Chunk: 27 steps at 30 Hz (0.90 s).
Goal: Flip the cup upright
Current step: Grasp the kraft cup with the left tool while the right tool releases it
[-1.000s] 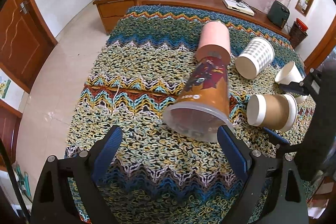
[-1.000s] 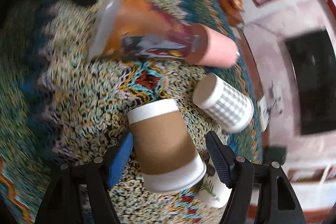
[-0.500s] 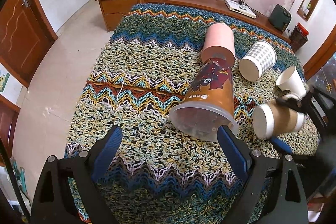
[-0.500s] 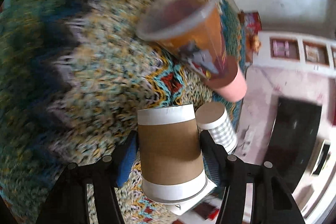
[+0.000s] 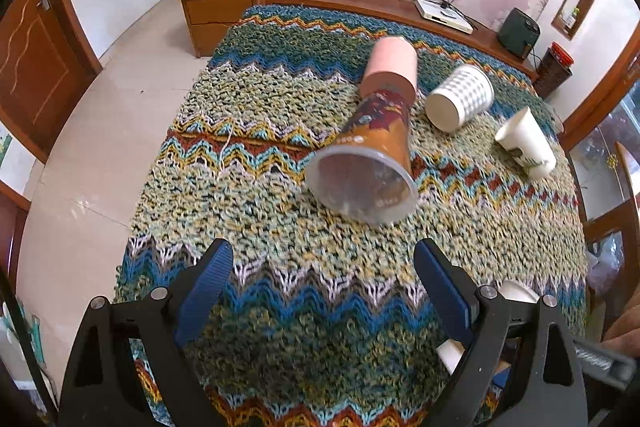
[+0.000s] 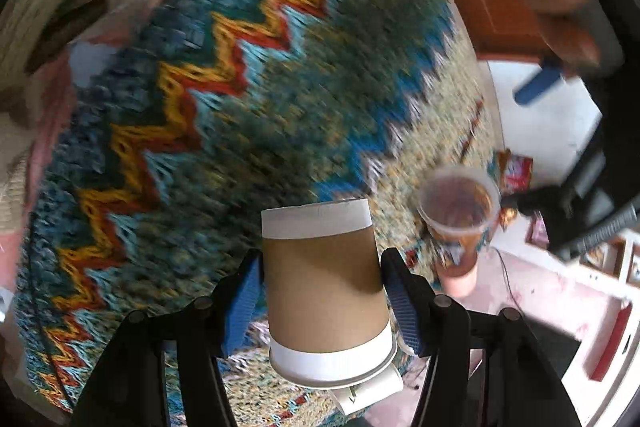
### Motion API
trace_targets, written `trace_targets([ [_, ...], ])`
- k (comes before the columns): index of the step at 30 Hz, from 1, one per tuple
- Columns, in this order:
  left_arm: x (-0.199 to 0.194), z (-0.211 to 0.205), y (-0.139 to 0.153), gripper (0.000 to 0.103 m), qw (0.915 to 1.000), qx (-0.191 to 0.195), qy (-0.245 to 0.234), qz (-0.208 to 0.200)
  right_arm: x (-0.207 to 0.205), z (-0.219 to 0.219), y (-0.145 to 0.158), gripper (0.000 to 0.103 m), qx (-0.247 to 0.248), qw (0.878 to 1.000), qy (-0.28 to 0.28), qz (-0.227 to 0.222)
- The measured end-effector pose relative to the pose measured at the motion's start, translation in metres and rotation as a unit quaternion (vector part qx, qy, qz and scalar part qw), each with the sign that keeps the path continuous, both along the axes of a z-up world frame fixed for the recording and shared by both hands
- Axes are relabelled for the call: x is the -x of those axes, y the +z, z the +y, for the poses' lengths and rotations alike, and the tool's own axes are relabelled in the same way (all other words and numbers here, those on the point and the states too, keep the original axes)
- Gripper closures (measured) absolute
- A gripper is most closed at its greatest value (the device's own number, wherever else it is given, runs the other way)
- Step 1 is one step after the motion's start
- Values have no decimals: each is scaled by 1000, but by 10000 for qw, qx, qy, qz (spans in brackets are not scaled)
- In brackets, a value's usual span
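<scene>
Your right gripper (image 6: 322,291) is clamped on the brown paper cup (image 6: 324,291), its two blue-padded fingers (image 6: 240,301) pressing the brown sleeve from either side, about midway along the cup's length. In the right wrist view the cup fills the space between the fingers, with one white band pointing away from the camera and the wider rimmed end close to the gripper body; the background is smeared with motion blur, so you cannot tell from it whether the cup touches the zigzag knitted blanket (image 6: 240,99) behind it. Your left gripper (image 5: 322,291) hangs wide apart over the near part of the blanket (image 5: 280,227) with nothing between its fingers. Ahead of it the tall orange printed cup (image 5: 372,151) lies on its side, its clear mouth facing the left gripper and its base touching the pink cup (image 5: 390,65) behind it. To the right of those, a white checked cup (image 5: 460,97) and a plain white cup (image 5: 526,143) also lie on their sides, apart from each other. A white sliver of the held cup peeks out behind the left gripper's right finger.
</scene>
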<state>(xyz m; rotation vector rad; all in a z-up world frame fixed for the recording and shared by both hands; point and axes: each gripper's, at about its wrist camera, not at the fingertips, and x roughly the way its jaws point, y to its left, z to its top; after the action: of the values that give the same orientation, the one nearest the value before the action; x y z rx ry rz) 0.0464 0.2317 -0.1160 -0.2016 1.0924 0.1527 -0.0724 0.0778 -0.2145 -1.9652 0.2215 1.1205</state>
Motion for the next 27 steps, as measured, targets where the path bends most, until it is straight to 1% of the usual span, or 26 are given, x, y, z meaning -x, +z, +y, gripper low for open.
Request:
trace_targets([
  [3,9,-6,0,10,9999,1,-99,55,9,5,-5,42,-68,9999,78,-4],
  [6,14,-10,0,10,9998,-12,-160,69,8,10,-12,39,-108,9999,-68,54],
  [7,15,-11,1,10,9998,-14,-174,70,7,12,-14,34,-143,9998,-141,76],
  [8,17,-12,1,10,9998,-18,-190,62,8,11,-13,31,-183,9996,-183,67],
  [14,21,-13,6,10,9997,-13,-263,12,7,13,-2,31,-568,9961,-637,209],
  [19,22,-19,8,10,9991,-49,-419,5,11,11,14,31,-1113,9843,-1276,498],
  [27,27,-32,4,10,9975,-94,-689,80,16,-2,26,31,-1693,9630,-2025,540],
])
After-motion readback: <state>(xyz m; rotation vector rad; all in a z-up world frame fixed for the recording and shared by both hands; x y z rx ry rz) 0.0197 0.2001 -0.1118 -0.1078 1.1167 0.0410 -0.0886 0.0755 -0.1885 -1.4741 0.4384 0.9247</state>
